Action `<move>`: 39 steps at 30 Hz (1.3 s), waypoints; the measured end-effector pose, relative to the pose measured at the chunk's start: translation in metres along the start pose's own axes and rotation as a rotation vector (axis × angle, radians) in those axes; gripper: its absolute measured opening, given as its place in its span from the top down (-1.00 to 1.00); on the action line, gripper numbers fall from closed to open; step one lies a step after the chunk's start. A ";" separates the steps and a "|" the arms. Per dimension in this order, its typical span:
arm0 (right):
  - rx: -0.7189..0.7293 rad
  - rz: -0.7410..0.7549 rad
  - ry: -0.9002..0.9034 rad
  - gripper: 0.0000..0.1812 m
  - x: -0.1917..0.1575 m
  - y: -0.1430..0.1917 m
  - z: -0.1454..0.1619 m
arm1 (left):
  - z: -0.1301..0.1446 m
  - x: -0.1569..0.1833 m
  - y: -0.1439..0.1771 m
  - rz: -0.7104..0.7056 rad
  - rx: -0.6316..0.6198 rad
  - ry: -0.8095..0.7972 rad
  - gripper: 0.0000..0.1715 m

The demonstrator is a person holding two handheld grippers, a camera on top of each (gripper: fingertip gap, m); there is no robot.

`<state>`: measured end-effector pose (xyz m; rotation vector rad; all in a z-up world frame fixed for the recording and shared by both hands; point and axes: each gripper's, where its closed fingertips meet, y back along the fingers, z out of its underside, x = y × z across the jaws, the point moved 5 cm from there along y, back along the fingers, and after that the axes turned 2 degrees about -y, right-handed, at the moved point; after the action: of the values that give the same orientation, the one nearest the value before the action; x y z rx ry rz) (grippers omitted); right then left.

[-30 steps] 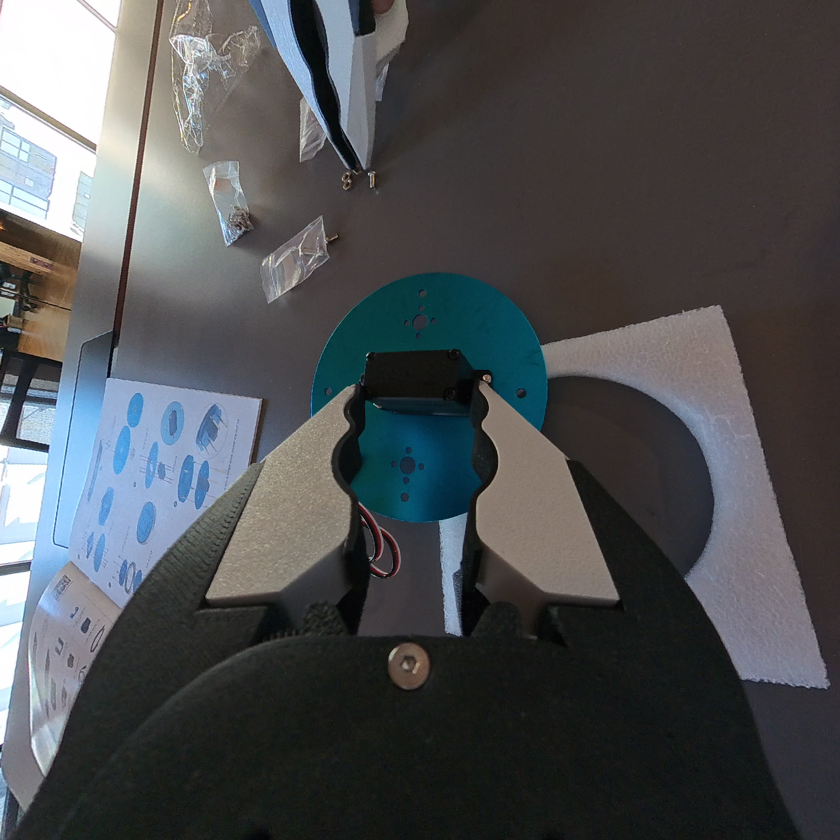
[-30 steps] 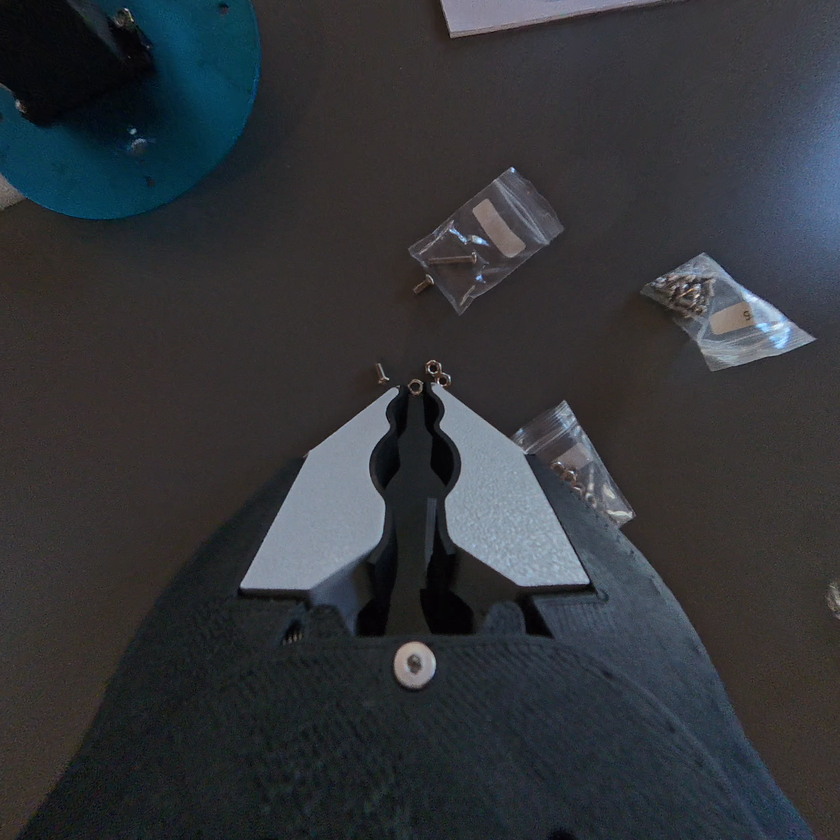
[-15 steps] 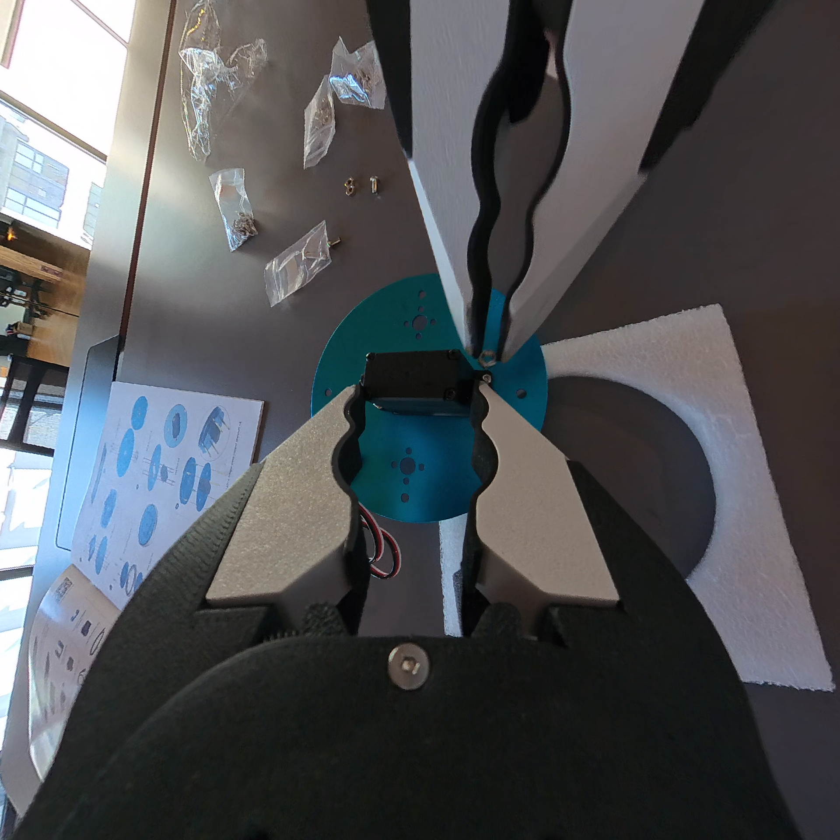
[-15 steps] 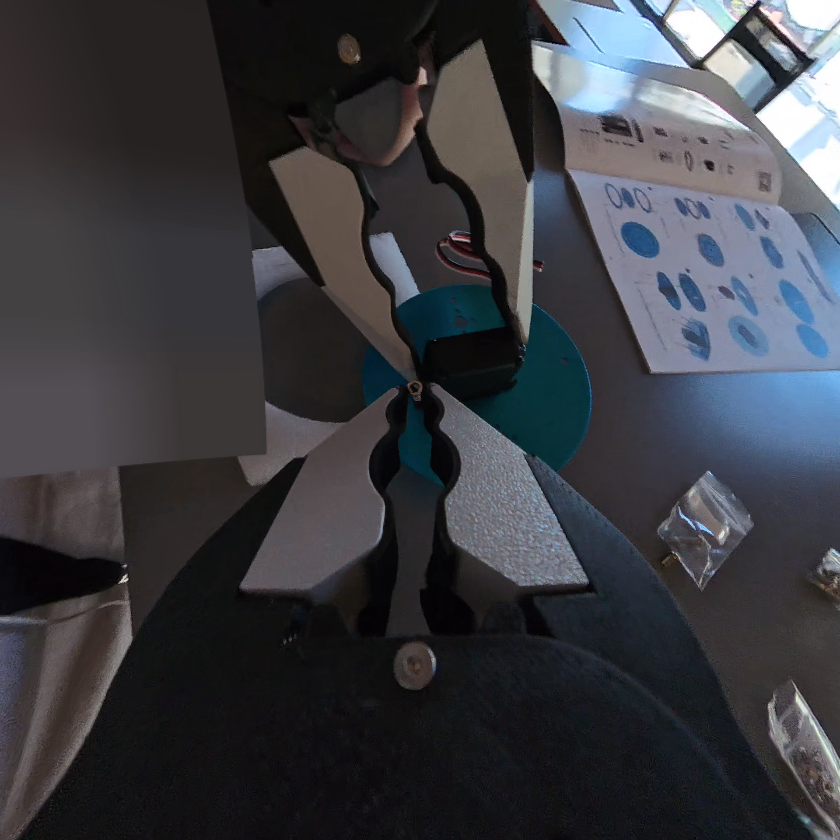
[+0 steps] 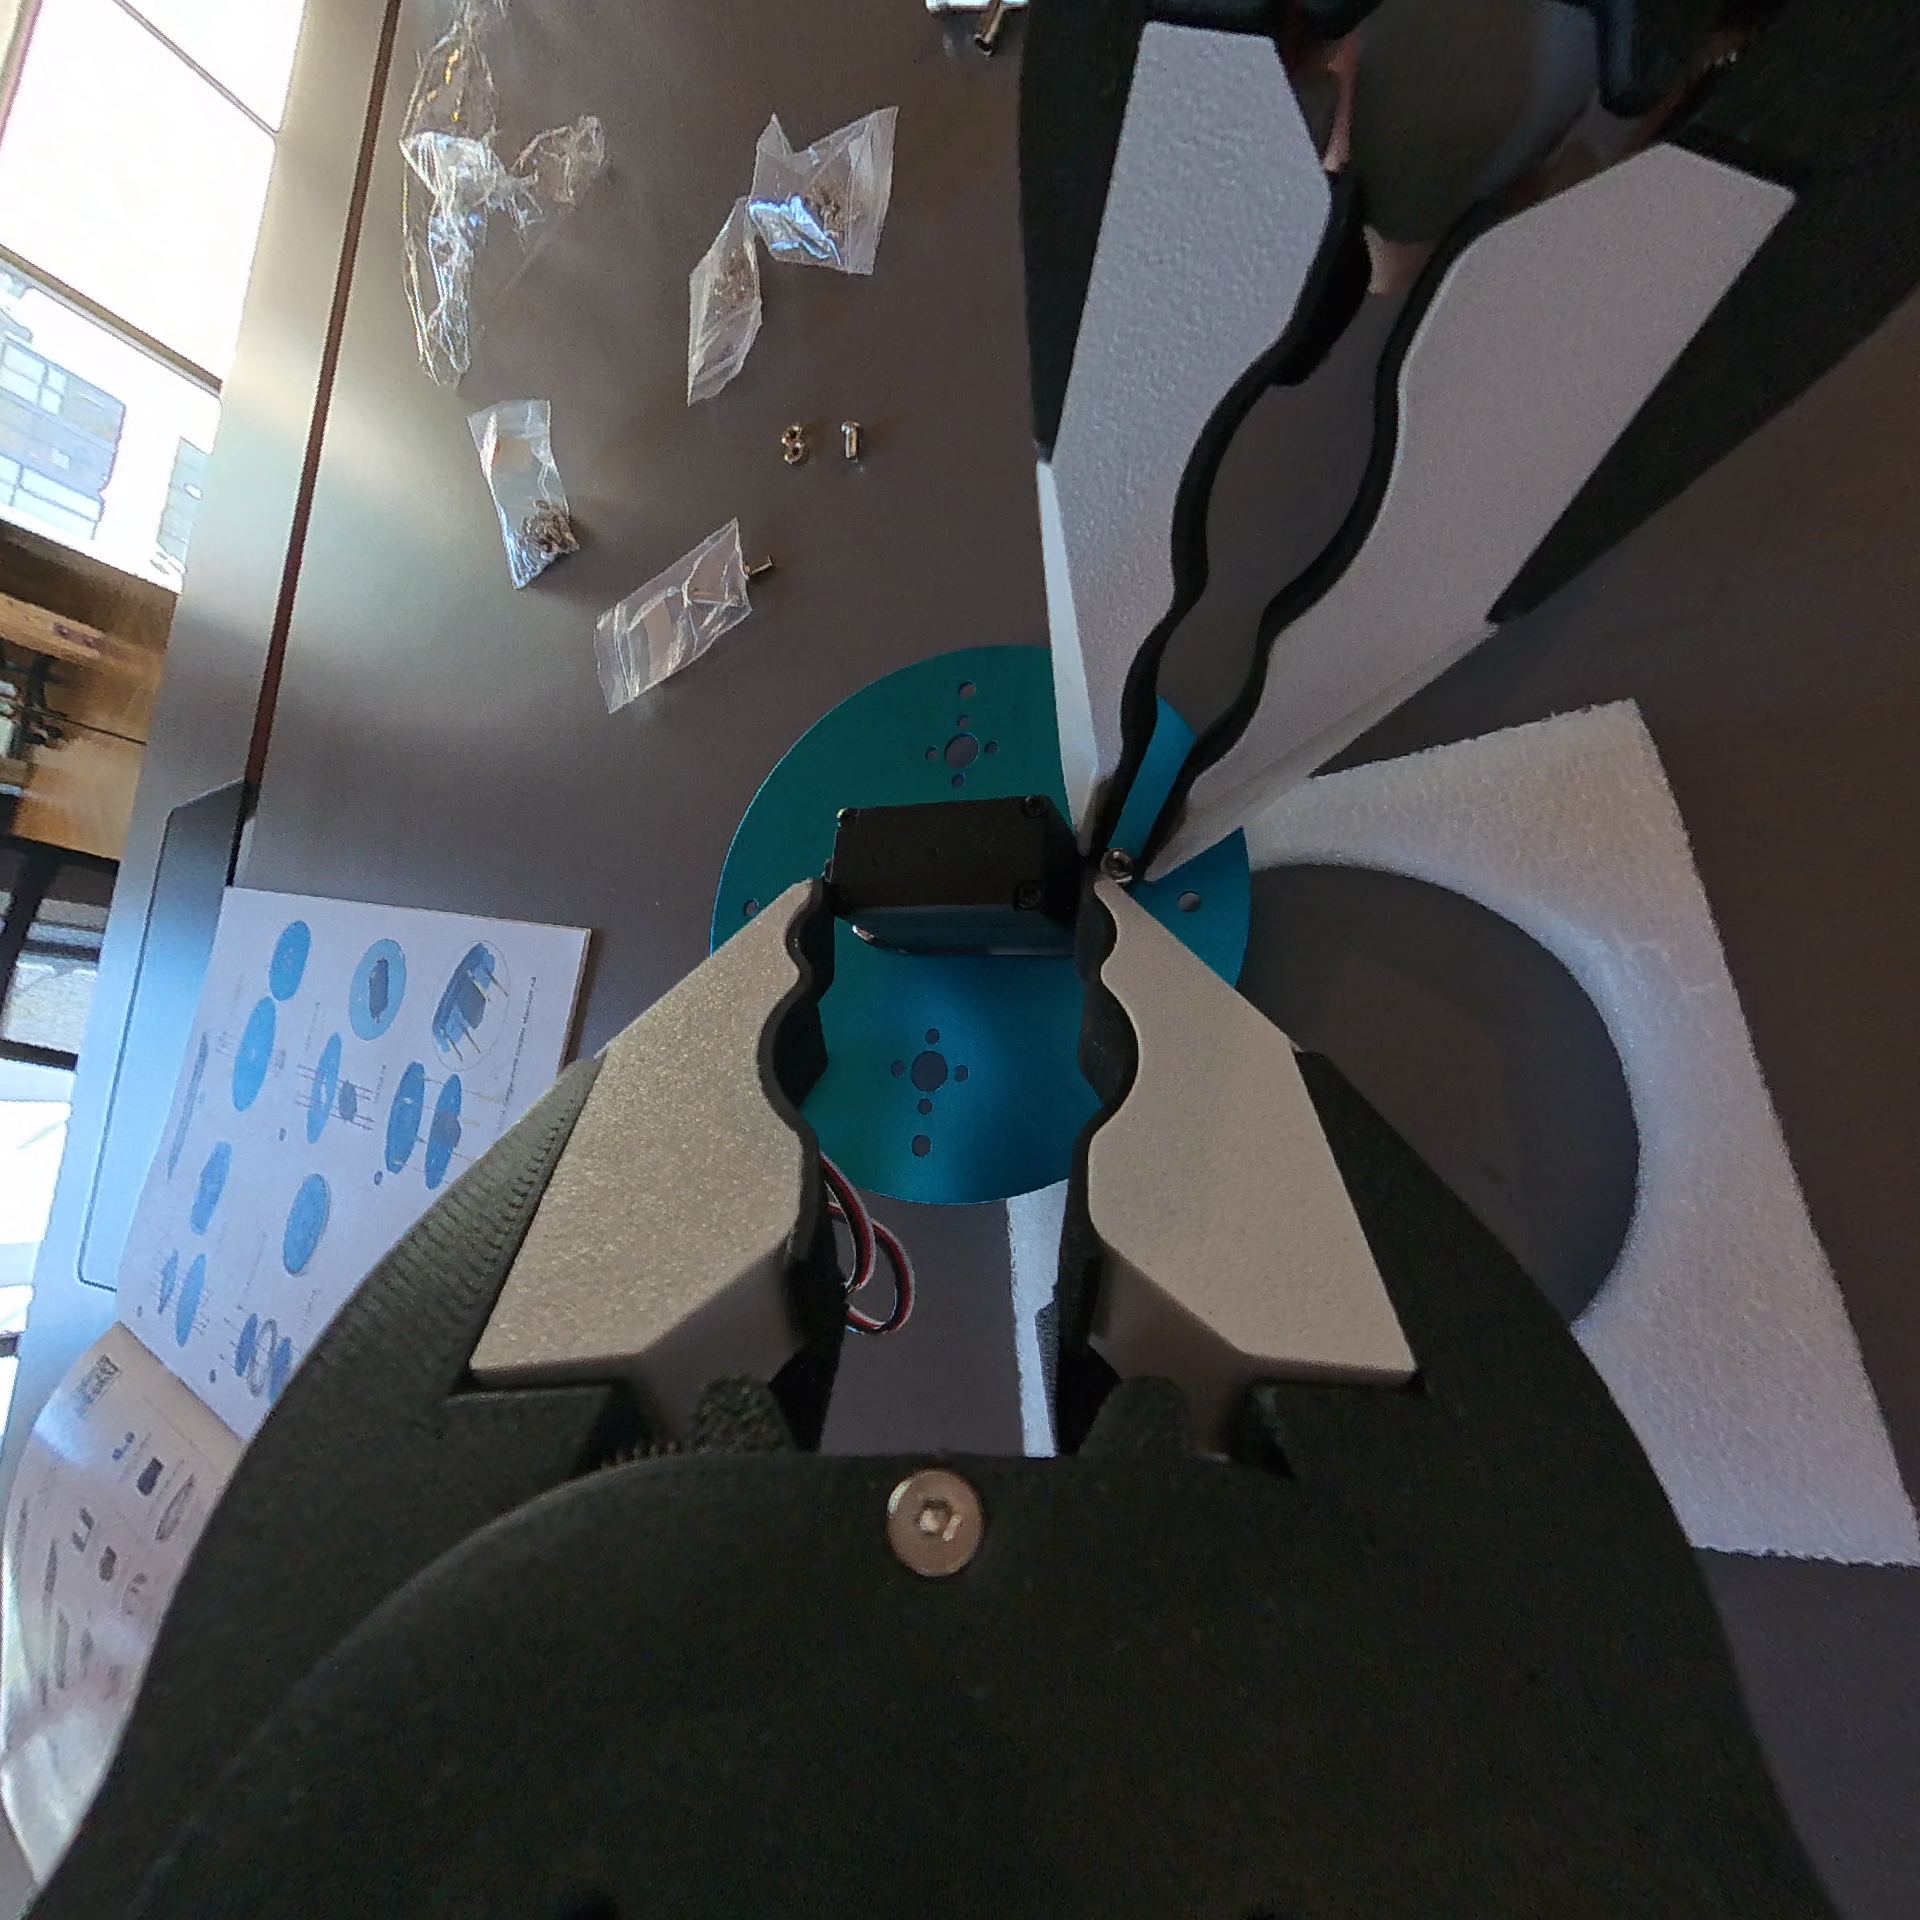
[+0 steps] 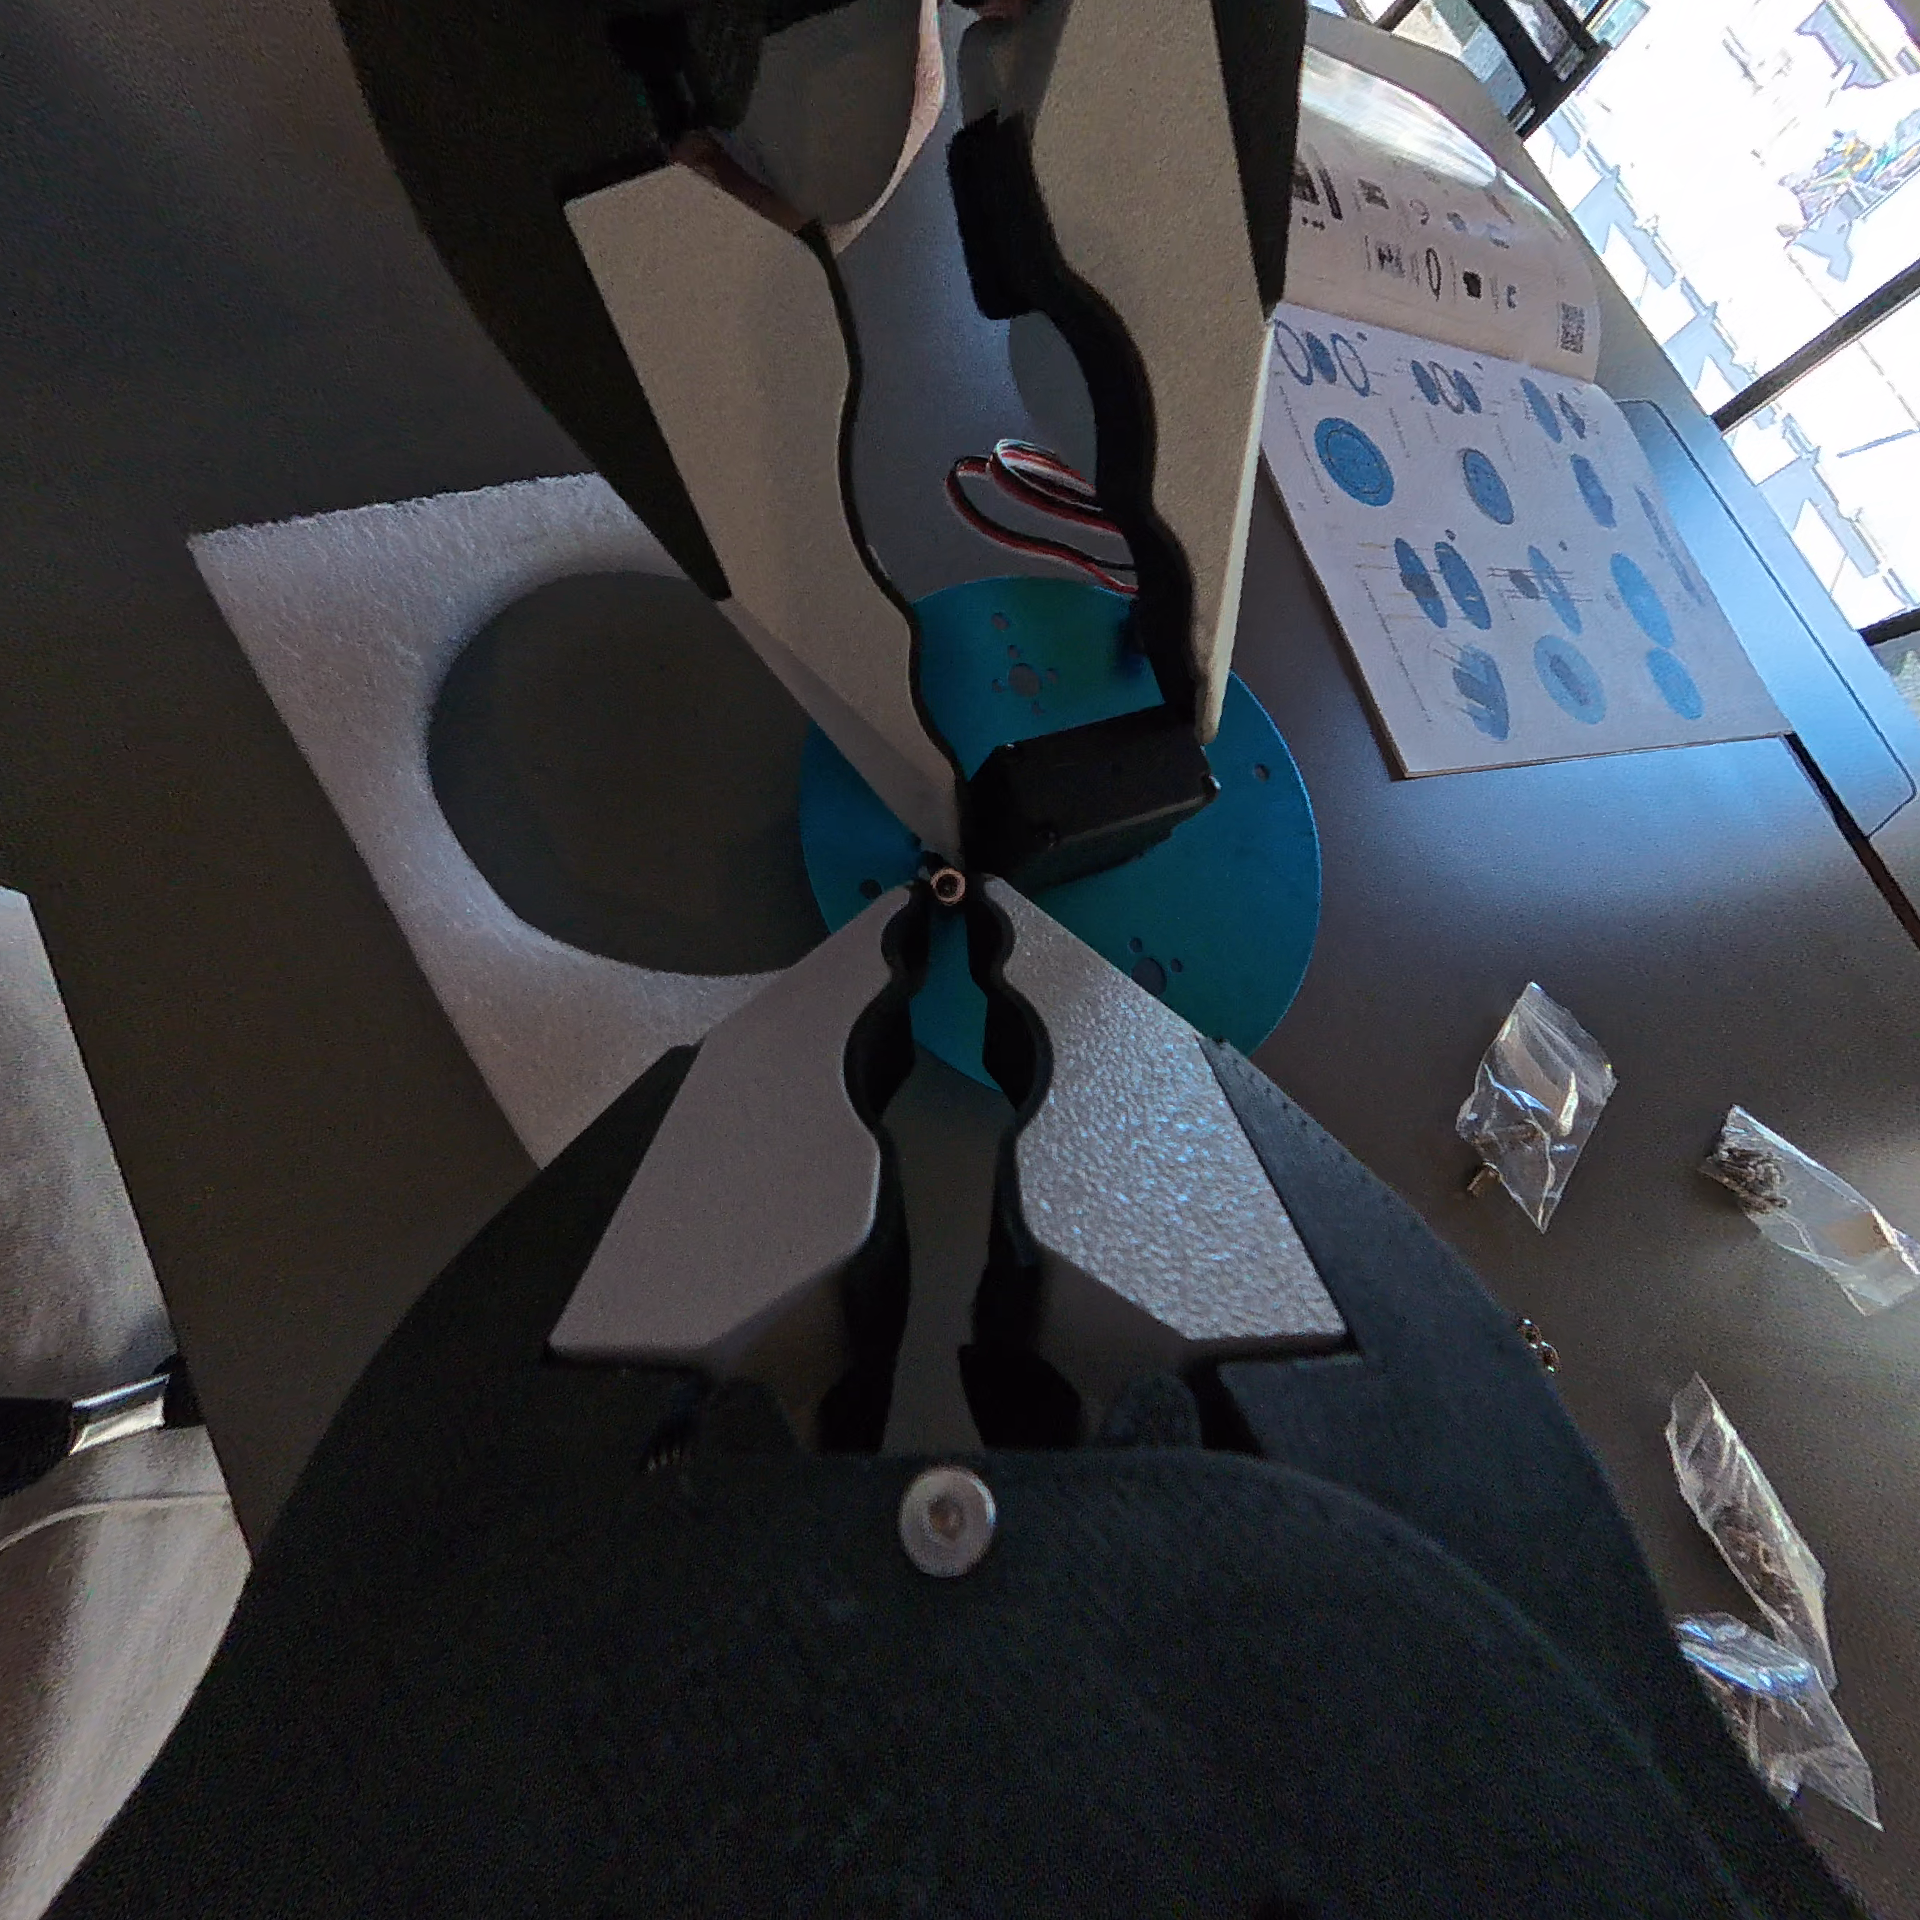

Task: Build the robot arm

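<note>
My left gripper (image 5: 956, 899) is shut on a black servo block (image 5: 951, 868) that stands in the middle of a blue round plate (image 5: 935, 1101) on the dark table. Red, white and black wires (image 5: 862, 1278) run from the servo under my left finger. My right gripper (image 6: 945, 891) is shut on a small metal nut (image 6: 945, 886). It holds the nut just above the plate (image 6: 1195, 935), right beside the servo (image 6: 1091, 800) and the tip of the left gripper (image 6: 1081, 769). In the left wrist view the right gripper (image 5: 1122, 852) comes down from the top with the nut (image 5: 1117, 860).
A white foam sheet (image 5: 1558, 1039) with a round cut-out lies under the plate's right edge. A printed instruction sheet (image 5: 343, 1091) lies to the left. Several small clear bags of hardware (image 5: 675, 623) and loose screws (image 5: 821, 442) lie beyond the plate. The bags also show at the right (image 6: 1538, 1101).
My right gripper left the loose nuts on the table, carrying one nut, and swung over to the blue plate, ending against the servo's side. My left gripper kept its hold.
</note>
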<state>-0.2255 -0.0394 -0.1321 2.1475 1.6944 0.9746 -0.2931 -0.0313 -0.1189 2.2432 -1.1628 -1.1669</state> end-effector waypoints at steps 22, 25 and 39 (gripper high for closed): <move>0.002 0.030 -0.076 0.94 0.000 0.001 -0.002 | 0.002 -0.001 0.003 0.011 0.008 -0.038 0.46; 0.010 0.048 -0.102 0.94 -0.001 0.001 -0.003 | 0.002 -0.001 0.002 0.009 -0.001 -0.026 0.46; -0.034 0.121 -0.195 0.94 -0.003 0.000 -0.002 | 0.002 0.001 0.003 -0.005 -0.011 -0.037 0.47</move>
<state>-0.2268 -0.0425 -0.1316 2.2628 1.4638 0.7874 -0.2959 -0.0336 -0.1185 2.2268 -1.1623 -1.2181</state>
